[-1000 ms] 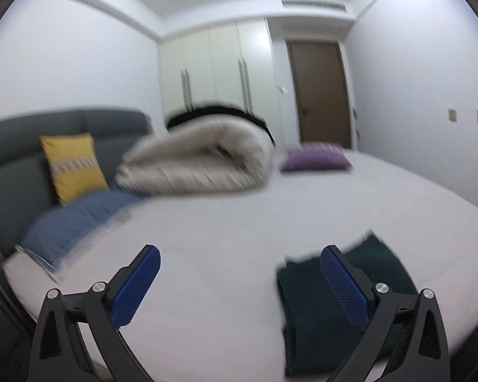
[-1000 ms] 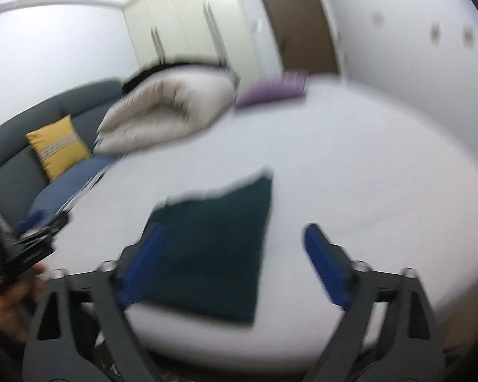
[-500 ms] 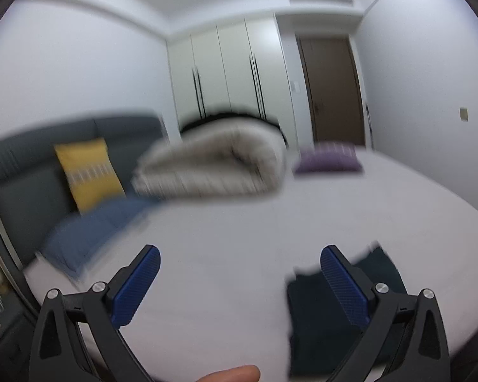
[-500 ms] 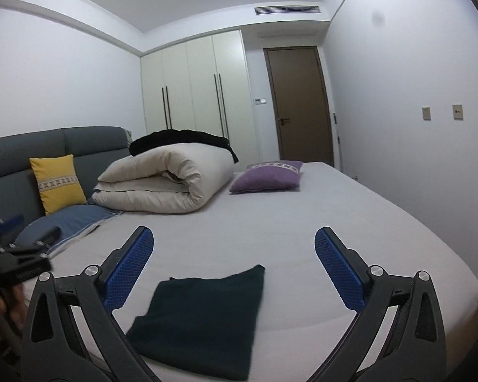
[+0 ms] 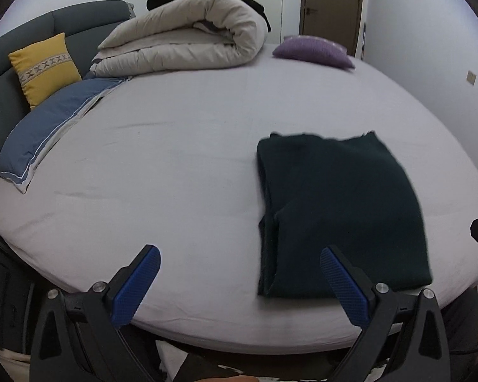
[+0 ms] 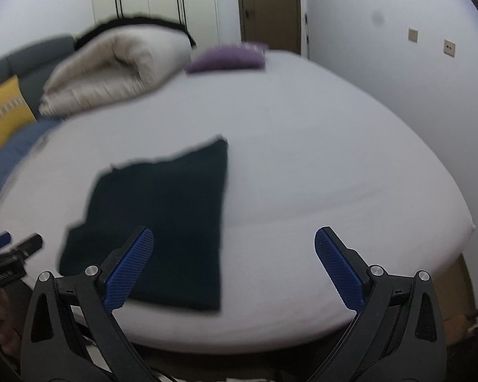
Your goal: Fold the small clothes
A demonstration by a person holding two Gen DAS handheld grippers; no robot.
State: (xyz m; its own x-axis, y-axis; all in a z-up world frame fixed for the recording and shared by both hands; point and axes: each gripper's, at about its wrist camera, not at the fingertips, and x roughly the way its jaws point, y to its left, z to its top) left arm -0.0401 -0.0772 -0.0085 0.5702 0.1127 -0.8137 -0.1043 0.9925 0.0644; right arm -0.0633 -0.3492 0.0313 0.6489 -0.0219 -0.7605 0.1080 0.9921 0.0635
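Your left gripper (image 5: pixel 239 283) and right gripper (image 6: pixel 234 265) both hang spread wide and empty at the near edge of the bed (image 5: pixel 181 146). The folded dark green garment (image 5: pixel 341 213) lies flat by that edge, its long axis running away from you: lower right in the left wrist view, lower left in the right. It sits between your grippers, touching neither, about equally near both.

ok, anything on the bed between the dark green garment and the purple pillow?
Nothing: only bare white sheet lies between the dark green garment and the purple pillow. The left wrist view shows it sharply.
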